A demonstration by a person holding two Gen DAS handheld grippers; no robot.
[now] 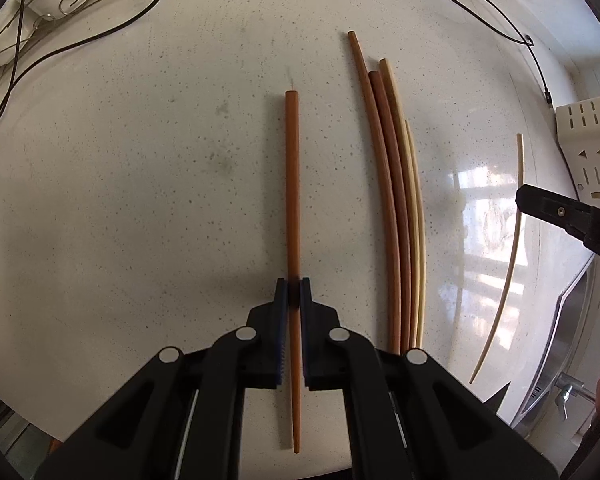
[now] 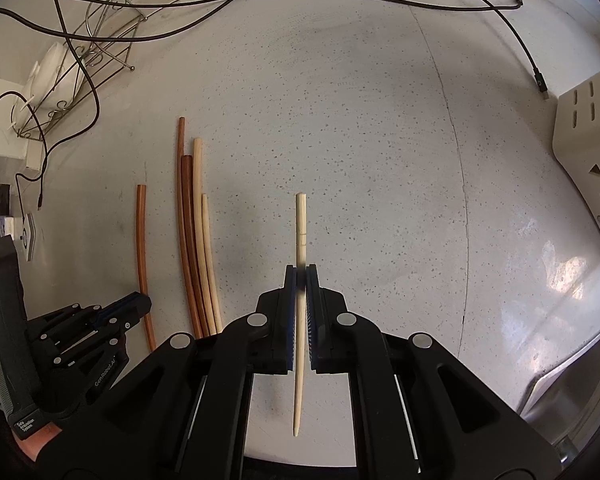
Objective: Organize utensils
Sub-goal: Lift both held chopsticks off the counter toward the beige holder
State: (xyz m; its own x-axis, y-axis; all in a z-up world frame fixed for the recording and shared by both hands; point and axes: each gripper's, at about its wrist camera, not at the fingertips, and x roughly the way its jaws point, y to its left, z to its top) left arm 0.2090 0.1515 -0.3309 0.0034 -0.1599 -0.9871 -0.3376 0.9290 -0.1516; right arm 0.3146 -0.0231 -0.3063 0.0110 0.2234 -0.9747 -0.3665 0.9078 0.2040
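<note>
Six chopsticks: the left gripper (image 1: 293, 294) pinches one orange chopstick (image 1: 292, 184), the right gripper (image 2: 301, 280) clamps one pale chopstick (image 2: 300, 224), and four (image 2: 196, 240) lie bundled between them on the counter (image 2: 360, 140).

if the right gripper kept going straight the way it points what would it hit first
Probably the bare speckled countertop: the right gripper, shut on a pale chopstick, points down at it, nothing between. Its height above is unclear.
</note>
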